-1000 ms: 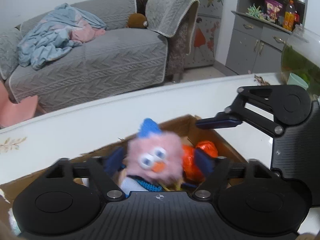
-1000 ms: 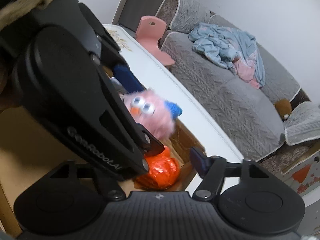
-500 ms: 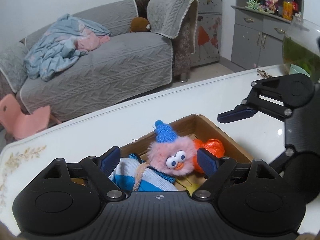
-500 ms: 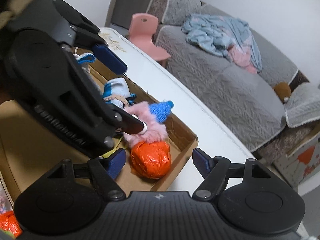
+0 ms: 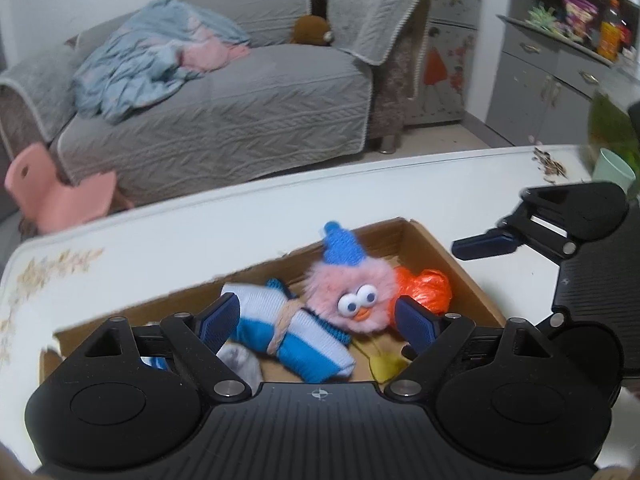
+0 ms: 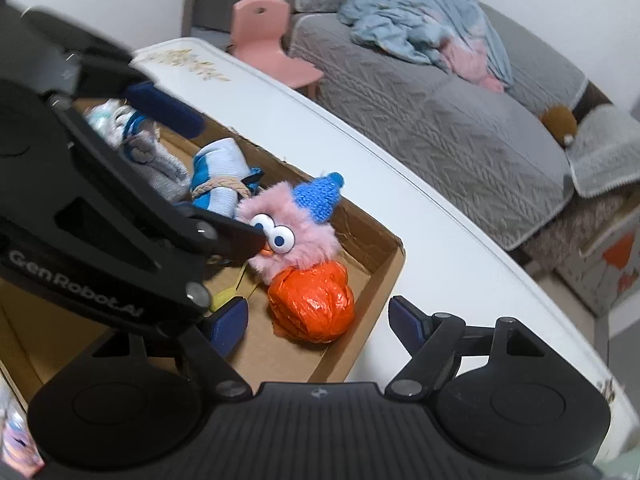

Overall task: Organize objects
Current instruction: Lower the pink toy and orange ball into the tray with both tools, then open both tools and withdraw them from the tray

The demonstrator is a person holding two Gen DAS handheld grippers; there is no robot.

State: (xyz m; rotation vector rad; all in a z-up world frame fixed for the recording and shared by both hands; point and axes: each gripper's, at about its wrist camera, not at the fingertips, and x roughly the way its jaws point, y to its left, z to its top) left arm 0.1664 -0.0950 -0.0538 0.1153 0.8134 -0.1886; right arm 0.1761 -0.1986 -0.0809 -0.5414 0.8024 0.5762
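My left tongs (image 5: pixel 316 320) are spread wide with nothing between them, hanging over the cardboard box (image 5: pixel 436 240) on the white bench (image 5: pixel 200 232). Just beyond their tips the pink fuzzy doll (image 5: pixel 348 296) lies in the box, its blue-and-white knitted body (image 5: pixel 288 332) stretched toward my left finger and its head leaning on the orange wrapped ball (image 5: pixel 428 288). My right tongs (image 6: pixel 318 322) are spread too and carry nothing, poised over the box's near corner with the orange ball just ahead.

I judge the doll is placed, so the good move is to lift my left tongs straight up, fingers apart, so no pad snags the fluff or the rope round its waist. Then I would look for whatever is unsorted.

A yellow thing (image 5: pixel 384 362) lies half under my left tongs; I cannot name it. A grey bundle (image 6: pixel 160 164) and pale cloths sit at the box's far end, mostly behind the other tool. The picture edges are blurred.
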